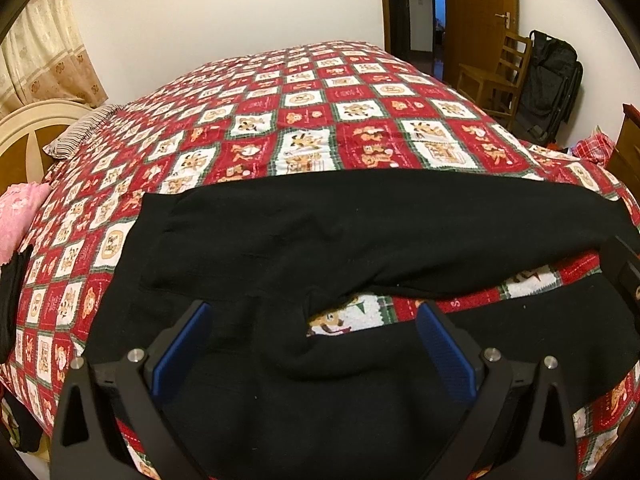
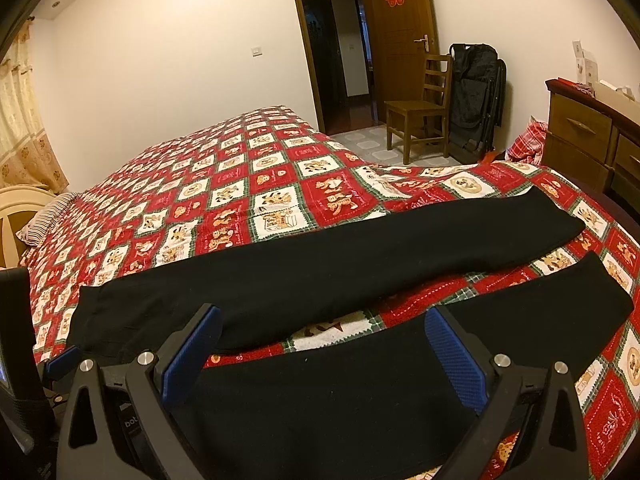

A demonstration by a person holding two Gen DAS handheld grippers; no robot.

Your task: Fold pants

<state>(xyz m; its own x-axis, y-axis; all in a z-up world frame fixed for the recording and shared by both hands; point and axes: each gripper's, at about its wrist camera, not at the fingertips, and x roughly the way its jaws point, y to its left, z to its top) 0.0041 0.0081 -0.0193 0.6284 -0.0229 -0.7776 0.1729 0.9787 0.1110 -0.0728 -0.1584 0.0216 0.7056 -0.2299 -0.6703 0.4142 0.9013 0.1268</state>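
Black pants (image 1: 340, 240) lie spread flat on a red patterned bedspread (image 1: 304, 120), waist to the left, legs parted in a V with bedspread showing between them. My left gripper (image 1: 316, 320) is open and empty, hovering over the crotch area. In the right wrist view the pants (image 2: 320, 264) stretch from left to right, both leg ends at the right. My right gripper (image 2: 324, 328) is open and empty above the near leg (image 2: 340, 400). The left gripper (image 2: 60, 360) shows at the left edge of that view.
The bed's headboard (image 1: 24, 136) and a striped pillow (image 1: 76, 136) are at the left, with pink fabric (image 1: 20, 216). A wooden chair (image 2: 420, 116), a black bag (image 2: 476, 92), a dresser (image 2: 592, 136) and an open door (image 2: 332, 52) lie beyond the bed.
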